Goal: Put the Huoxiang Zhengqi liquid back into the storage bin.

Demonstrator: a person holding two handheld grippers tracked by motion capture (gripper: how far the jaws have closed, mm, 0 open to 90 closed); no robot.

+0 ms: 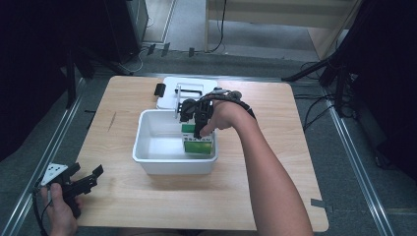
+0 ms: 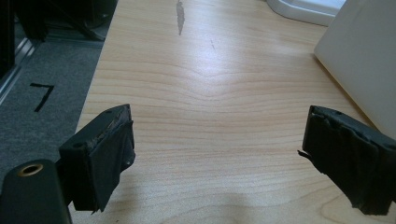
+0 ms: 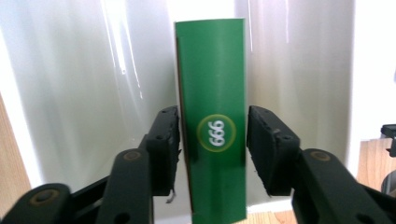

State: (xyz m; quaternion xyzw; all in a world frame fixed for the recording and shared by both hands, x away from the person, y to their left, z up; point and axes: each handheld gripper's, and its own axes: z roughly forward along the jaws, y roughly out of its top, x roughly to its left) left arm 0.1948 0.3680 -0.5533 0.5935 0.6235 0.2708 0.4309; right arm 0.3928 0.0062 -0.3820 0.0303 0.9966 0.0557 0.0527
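Observation:
A green carton (image 3: 210,70) with a round "999" mark stands in the white bin (image 3: 84,93), against its right inner wall in the high view (image 1: 198,143). My right gripper (image 3: 212,140) reaches down into the bin (image 1: 142,142) with a jaw on each side of the carton. The pads sit close to its faces, with a thin gap at the right pad, so the jaws are open. My left gripper (image 1: 93,176) rests at the table's near left corner, held in a hand. Its jaws (image 2: 217,135) stand wide open over bare wood with nothing between them.
The bin's white lid (image 1: 169,93) lies behind the bin, with a small black object (image 1: 160,89) at its left edge. The wooden table (image 1: 147,196) has free room in front of and to the left of the bin. Grey floor and stand legs surround the table.

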